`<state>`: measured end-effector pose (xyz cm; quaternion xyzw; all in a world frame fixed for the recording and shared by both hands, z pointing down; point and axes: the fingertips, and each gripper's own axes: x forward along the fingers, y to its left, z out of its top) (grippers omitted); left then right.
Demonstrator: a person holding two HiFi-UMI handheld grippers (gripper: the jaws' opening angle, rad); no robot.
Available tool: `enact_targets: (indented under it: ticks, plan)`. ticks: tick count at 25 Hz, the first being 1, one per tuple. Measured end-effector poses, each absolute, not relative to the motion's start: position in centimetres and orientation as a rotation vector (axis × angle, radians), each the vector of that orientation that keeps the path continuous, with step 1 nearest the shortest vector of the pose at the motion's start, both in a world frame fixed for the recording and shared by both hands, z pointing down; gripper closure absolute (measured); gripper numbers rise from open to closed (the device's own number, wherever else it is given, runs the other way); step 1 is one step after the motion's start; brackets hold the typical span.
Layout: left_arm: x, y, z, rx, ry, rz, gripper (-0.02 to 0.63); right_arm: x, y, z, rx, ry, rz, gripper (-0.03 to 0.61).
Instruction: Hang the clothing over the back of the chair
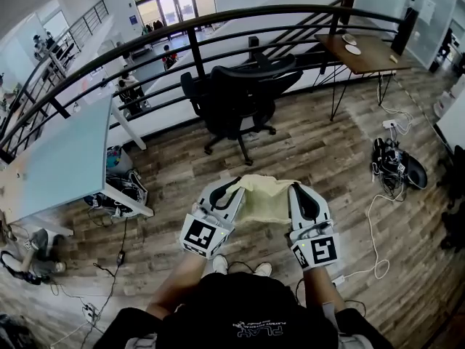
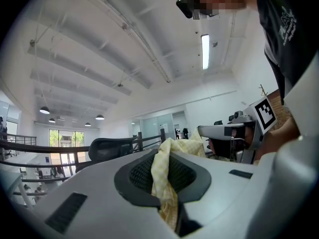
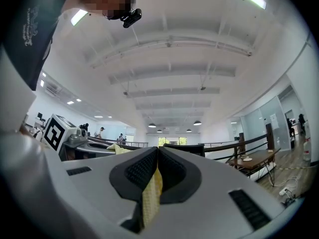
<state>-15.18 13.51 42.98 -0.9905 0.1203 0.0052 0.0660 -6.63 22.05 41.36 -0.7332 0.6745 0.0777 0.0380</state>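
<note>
Yellow clothing spans 9-to-3 between left gripper and right gripper (both clamped on its edges), chair roughly 12 o'clock ahead.

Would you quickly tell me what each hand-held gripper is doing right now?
Left hand-held gripper: closed on the yellow garment.
Right hand-held gripper: closed on the same garment.

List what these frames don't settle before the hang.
- Head view: the clothing is bunched between the left tongs and the right tongs; its type and full length are unclear.
- Both gripper views: the tongs' own bodies hide the clothing's lower part.
- Head view: the chair is black on black from above; its back's top edge is hard to trace.
- Head view: the pale round things on the wooden table are too small to identify.
</note>
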Motion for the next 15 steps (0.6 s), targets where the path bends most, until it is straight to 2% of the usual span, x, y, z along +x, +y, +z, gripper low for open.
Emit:
enact_targets:
  ticks: [15]
  plan:
    - [-13.9,13.1,43.5,-3.013,0.437,0.036,0.574,-5.1,21.4,41.9,-2.226,2.174,0.254,0.557]
